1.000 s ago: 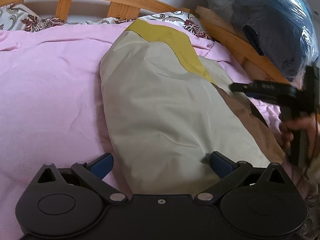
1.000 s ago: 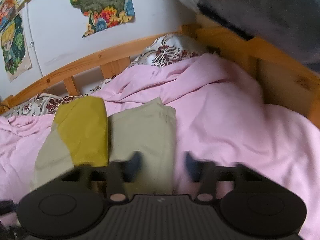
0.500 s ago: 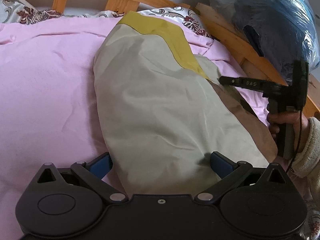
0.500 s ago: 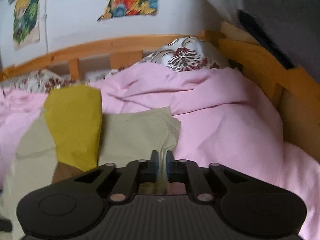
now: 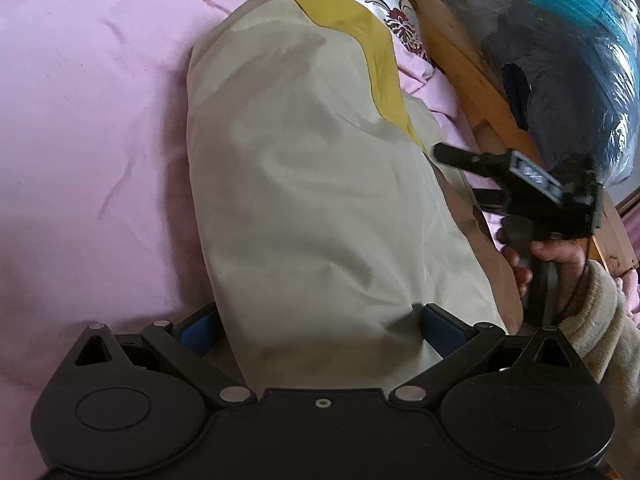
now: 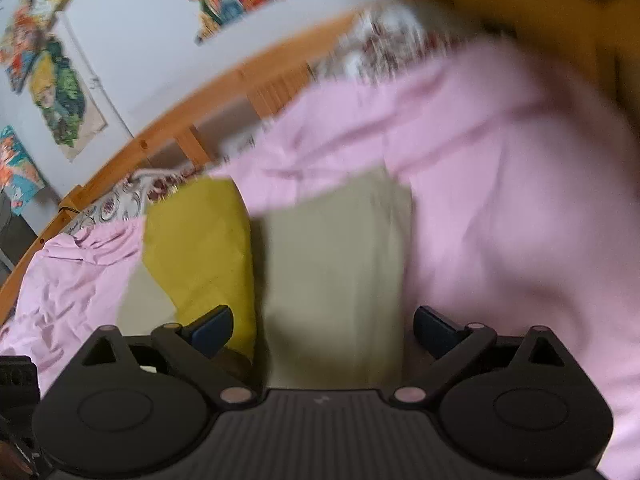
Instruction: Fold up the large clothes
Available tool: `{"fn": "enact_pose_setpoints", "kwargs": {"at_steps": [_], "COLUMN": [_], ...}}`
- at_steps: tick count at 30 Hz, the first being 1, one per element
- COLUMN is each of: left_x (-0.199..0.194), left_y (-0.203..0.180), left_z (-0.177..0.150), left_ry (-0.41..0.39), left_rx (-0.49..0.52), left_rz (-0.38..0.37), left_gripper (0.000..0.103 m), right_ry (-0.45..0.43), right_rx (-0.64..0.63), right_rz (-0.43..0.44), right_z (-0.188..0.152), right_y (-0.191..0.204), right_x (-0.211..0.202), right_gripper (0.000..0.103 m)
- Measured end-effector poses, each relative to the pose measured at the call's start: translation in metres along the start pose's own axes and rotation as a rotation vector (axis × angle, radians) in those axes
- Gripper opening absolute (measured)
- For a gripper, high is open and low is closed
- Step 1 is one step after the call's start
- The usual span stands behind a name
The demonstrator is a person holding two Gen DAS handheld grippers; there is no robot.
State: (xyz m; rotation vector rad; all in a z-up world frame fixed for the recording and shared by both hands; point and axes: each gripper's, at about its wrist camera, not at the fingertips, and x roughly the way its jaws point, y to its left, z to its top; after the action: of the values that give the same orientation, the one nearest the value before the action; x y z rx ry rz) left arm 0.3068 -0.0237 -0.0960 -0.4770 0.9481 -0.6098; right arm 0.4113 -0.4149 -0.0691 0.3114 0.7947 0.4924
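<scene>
Beige garment edge lies between spread left tongs, apparently untouched.

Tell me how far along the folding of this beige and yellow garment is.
The garment already lies as a long narrow strip on the pink sheet. Nothing is gripped: left gripper and right gripper both open over it. Crosswise folds appear left.

Wooden bed frame holds pink bedding below postered wall.
</scene>
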Motion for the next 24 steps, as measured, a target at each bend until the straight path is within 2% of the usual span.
{"fn": "enact_pose_setpoints", "kwargs": {"at_steps": [4,9,18,24], "left_x": [0.002,0.004,0.002,-0.001], "left_y": [-0.001,-0.003,-0.004,0.002], "left_z": [0.001,0.005,0.017,0.025], "left_ry": [0.004,0.012,0.062,0.060], "left_rx": [0.010,0.008,-0.019,-0.050], "left_rz": [0.003,0.004,0.005,0.014], "left_gripper": [0.102,0.102,0.102,0.102], "right_ry": [-0.011,-0.063,-0.085,-0.098], "right_rx": [-0.023,-0.024,-0.050,-0.063], "right_rz": [0.076,0.122,0.107,0.099], "right_z": [-0.006,-0.015,-0.019,-0.022], "right_y": [-0.001,-0.011,-0.011,-0.010], "right_x": [0.001,0.001,-0.002,-0.002], "right_gripper": [0.103,0.103,0.102,0.100]}}
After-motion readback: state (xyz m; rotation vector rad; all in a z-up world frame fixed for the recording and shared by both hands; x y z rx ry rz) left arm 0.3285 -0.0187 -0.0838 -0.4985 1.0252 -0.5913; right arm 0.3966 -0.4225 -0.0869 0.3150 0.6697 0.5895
